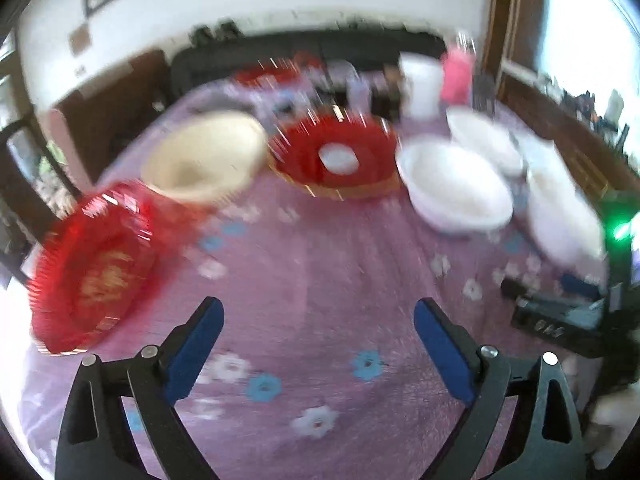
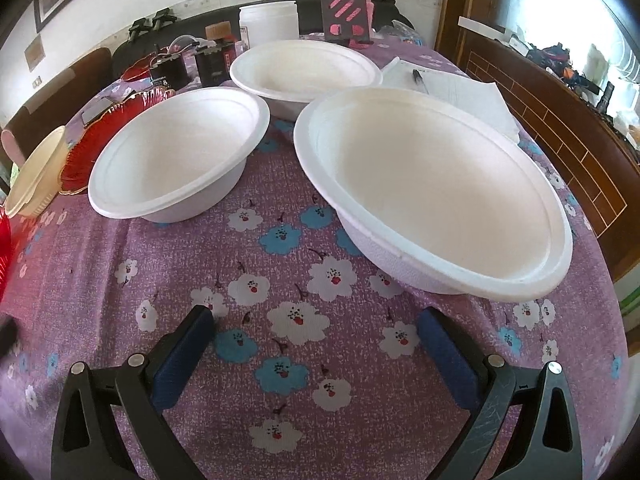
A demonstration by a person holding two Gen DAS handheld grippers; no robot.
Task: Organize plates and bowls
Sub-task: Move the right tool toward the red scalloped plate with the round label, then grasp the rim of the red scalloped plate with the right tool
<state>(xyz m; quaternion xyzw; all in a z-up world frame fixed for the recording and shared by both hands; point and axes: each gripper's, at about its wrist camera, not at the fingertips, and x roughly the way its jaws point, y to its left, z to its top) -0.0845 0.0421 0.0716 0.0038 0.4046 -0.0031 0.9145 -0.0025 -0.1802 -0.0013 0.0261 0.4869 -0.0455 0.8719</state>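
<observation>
Both claws apart, empty | we judge right claw (image 2: 316, 322) nearer the white bowls: big bowl (image 2: 436, 196) just far-right of it | left claw (image 1: 318, 314) faces red plates (image 1: 94, 268).

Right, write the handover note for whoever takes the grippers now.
Left gripper: jaws open, empty, above the tablecloth.
Right gripper: jaws open, empty, in front of the white bowls.
Things: three white bowls standing apart; cream bowl between two red plates.
Done: nothing stacked.
Left: nest bowls, stack the red plates.
</observation>
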